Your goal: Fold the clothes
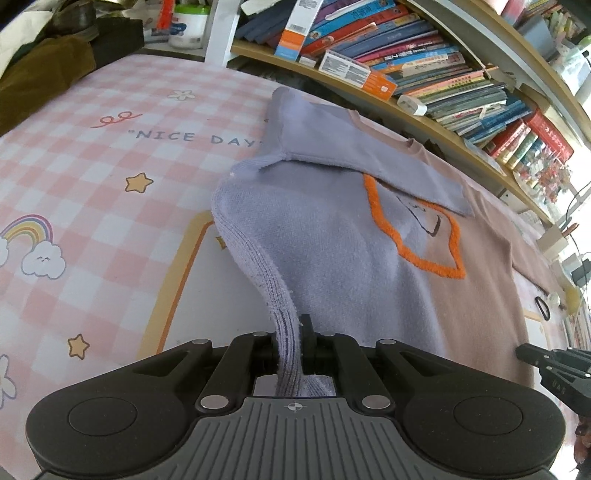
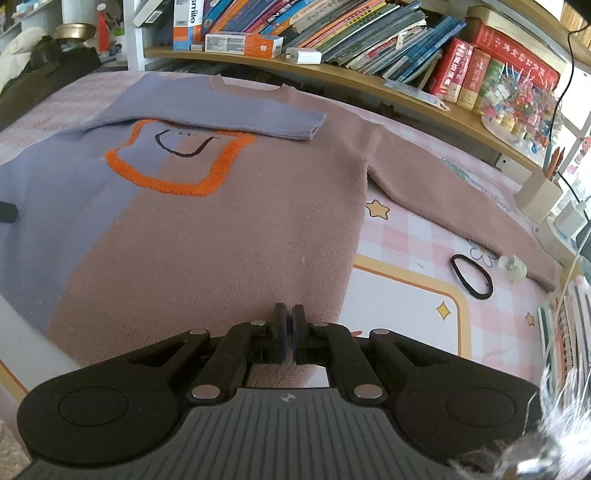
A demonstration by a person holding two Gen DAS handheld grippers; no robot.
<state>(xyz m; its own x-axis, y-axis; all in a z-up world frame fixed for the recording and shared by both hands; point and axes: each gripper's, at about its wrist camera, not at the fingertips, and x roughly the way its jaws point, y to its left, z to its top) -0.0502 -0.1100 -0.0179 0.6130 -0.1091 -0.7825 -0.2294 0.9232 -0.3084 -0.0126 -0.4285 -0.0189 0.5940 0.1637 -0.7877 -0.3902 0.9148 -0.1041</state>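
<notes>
Left gripper pinches the ribbed hem of the sweater, lifting its lilac edge. Right gripper, fingers pressed together and holding nothing, hovers over the brown half. Sweater lies spread on the checked cloth, lilac sleeve folded across its chest.

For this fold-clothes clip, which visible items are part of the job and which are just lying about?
Job:
- two-tone lilac and dusty-pink knitted sweater, lilac sleeve folded across chest
- left gripper, shut on its lilac hem
- right gripper, shut

Lying about:
- black elastic hair tie
- white charger plug
- shelf books
</notes>
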